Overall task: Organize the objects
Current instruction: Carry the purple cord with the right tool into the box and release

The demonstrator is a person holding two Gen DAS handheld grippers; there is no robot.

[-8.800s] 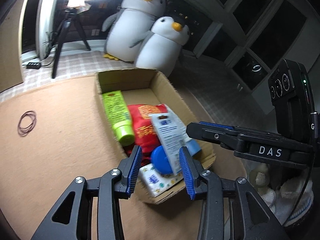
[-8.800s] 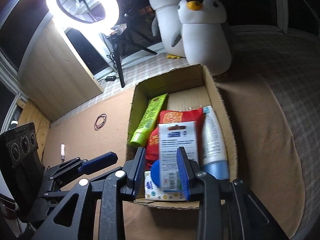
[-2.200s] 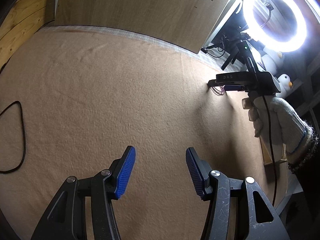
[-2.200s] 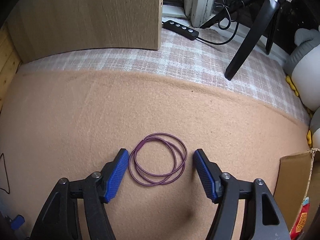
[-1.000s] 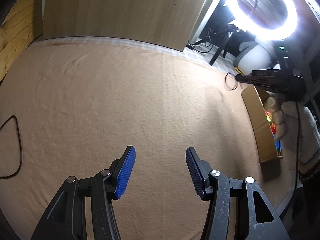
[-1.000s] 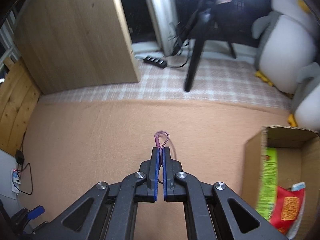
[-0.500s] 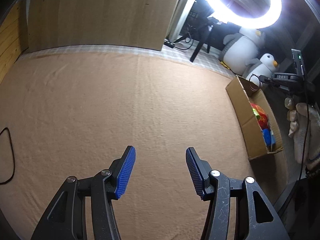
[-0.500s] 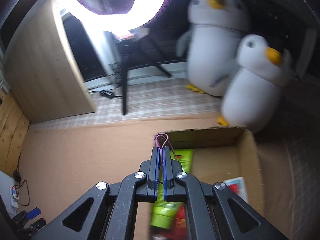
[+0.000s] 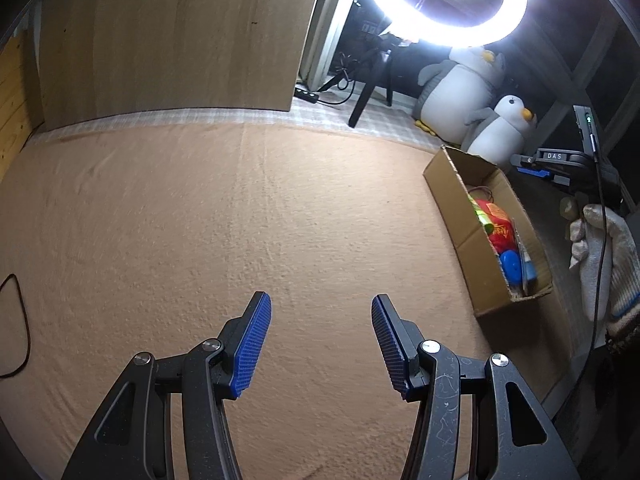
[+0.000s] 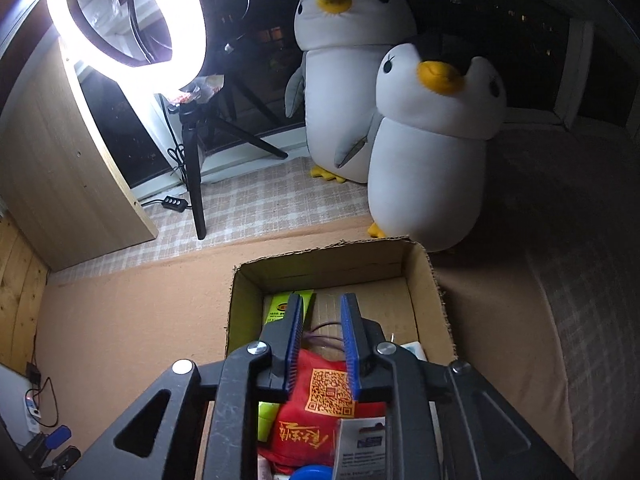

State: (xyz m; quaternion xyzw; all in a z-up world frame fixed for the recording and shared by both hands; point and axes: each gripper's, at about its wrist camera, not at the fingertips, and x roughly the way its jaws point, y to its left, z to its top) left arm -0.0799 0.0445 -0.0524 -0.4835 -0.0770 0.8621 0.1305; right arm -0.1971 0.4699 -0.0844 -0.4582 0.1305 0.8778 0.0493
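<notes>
Right tool (image 10: 320,320), jaws just parted, hangs over the open brown cardboard box (image 10: 430,276); the thin purple elastic loop (image 10: 320,334) lies inside, unpinched. Light, limp, easily snagged: best pinched across both strands. Left tool (image 9: 320,340) spread, empty

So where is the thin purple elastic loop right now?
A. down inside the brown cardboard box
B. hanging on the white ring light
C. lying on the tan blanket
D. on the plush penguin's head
A: the thin purple elastic loop lies inside the brown cardboard box, on the things packed there, seen between the parted fingers of the right gripper, which have just been opening.
</notes>
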